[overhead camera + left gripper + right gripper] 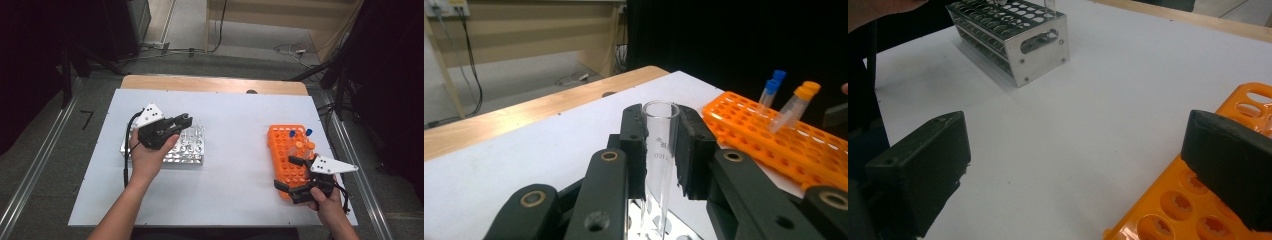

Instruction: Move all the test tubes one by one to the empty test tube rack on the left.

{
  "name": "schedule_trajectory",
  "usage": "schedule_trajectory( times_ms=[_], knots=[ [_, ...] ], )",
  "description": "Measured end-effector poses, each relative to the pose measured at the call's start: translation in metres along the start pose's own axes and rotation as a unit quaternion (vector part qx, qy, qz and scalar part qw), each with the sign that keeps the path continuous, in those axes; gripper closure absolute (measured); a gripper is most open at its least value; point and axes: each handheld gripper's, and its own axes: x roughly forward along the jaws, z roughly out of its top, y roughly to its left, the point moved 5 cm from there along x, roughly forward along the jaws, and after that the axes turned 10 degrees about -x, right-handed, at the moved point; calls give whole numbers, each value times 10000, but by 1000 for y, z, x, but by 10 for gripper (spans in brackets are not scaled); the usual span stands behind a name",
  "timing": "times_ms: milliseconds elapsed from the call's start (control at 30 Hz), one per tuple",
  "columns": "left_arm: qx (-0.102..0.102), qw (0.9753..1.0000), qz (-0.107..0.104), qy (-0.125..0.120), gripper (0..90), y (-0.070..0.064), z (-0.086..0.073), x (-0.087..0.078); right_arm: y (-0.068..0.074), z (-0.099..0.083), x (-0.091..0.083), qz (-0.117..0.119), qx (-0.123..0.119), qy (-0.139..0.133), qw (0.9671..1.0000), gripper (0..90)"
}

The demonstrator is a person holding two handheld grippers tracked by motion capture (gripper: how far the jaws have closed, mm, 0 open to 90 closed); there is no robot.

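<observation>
High view, item by item. My left gripper (186, 121) sits over the metal rack (192, 152) on the left half of the white counter (235, 125). My right gripper (287, 176) hangs at the near end of the orange rack (282, 150) on the right half. The two racks stand well apart.

Left gripper view: my jaws are clamped on a clear glass tube (659, 150), one pad on each side just below its open rim. The tube stands upright, its lower end above the holes of the metal rack (659, 227); I cannot tell whether it touches the rack. Beyond lies the orange rack (774, 135), holding a blue-capped tube (771, 92) and an orange-capped tube (796, 105), both tilted.

Right gripper view: my jaws stand wide apart with nothing between them. The left pad (923, 170) is over bare counter (1073, 125); the right pad (1228, 165) is over the edge of the orange rack (1168, 210), whose nearest holes are unfilled. The metal rack (1013, 37) stands farther off, one end plate with a slot facing me.
</observation>
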Motion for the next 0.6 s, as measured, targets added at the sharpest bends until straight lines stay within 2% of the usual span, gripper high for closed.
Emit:
schedule_trajectory(
  times_ms=[233, 367, 600],
  knots=[
    [-58, 9998, 159, -82, 764, 10, 4, 15, 0, 0, 0, 10, -29, -5, 10000, 0],
    [-205, 9993, 306, -88, 764, 19, 2, 24, 0, 0, 0, 4, -29, -11, 10000, 0],
    [-275, 9984, 487, -113, 764, 28, -2, 35, 0, -1, 0, 29, -27, 0, 10000, 0]
  ],
)
